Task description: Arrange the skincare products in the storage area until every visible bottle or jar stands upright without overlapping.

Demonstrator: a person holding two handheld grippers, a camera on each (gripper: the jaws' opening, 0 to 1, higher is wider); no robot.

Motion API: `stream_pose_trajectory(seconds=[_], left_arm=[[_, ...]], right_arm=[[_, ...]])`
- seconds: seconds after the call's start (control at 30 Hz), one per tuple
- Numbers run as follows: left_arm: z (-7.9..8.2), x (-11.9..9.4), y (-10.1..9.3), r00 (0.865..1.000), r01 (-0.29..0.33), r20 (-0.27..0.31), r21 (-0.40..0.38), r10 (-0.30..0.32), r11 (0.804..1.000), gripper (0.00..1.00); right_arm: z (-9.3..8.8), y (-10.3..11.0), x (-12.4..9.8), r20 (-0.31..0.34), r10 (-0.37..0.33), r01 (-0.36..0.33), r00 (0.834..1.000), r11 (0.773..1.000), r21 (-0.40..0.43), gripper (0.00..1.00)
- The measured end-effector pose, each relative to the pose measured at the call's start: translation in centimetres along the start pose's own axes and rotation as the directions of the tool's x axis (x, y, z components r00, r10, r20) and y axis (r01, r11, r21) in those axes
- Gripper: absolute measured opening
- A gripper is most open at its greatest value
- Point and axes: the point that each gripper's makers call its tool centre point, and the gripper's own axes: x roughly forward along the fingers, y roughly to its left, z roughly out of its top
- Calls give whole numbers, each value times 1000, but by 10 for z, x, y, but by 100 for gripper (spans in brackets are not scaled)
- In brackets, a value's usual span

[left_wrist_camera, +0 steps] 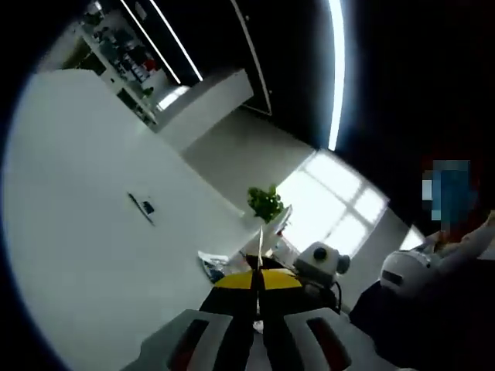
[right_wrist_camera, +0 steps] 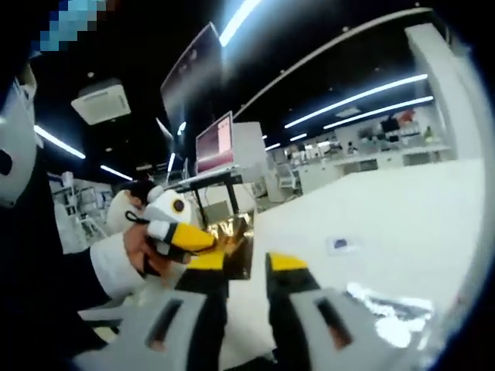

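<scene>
Both claws are raised off the work, cameras tilted up at ceiling lights and room, so this reads as a carry or idle pose, not a grasp.

Left claw (left_wrist_camera: 258,282), bottom centre of the left gripper view: yellow tips pressed together, nothing between them. It points across a white desk (left_wrist_camera: 93,232) toward a green plant (left_wrist_camera: 265,202) at mid frame. A small dark flat item (left_wrist_camera: 143,206) lies on the desk, centre left; can't tell what it is.

Right claw (right_wrist_camera: 246,267), bottom centre of the right gripper view: jaws apart by a narrow gap, empty. Left of it, a hand (right_wrist_camera: 143,251) holds the other gripper, yellow tip beside the right claw's left jaw. A monitor (right_wrist_camera: 215,144) stands on a stand, upper centre.

Skincare bottles or jars: can't identify any. A shiny crumpled wrapper (right_wrist_camera: 387,305) sits lower right on the desk; a small card (right_wrist_camera: 339,245) lies mid right.

Judgement: claws need to tilt down to find the storage area first.
</scene>
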Motion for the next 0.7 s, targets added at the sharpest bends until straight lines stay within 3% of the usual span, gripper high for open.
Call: stream_pose_trajectory(seconds=[0.07, 0.2, 0.33, 0.7], left_arm=[[-9, 0, 2, 998, -8, -55, 24, 10, 1000, 0], [-11, -1, 2, 998, -4, -69, 19, 5, 1000, 0], [-15, 1, 12, 995, -40, -85, 35, 43, 999, 0], [-31, 4, 29, 981, -114, -148, 72, 124, 991, 0]], right_arm=[[-3, 2, -2, -9, 10, -10, 1000, 1000, -9, 10], [-8, 3, -5, -25, 16, -17, 1000, 1000, -24, 8], [-13, 2, -10, -37, 8, -9, 999, 1000, -29, 4], [-41, 4, -26, -149, 5, -6, 989, 1000, -7, 0]])
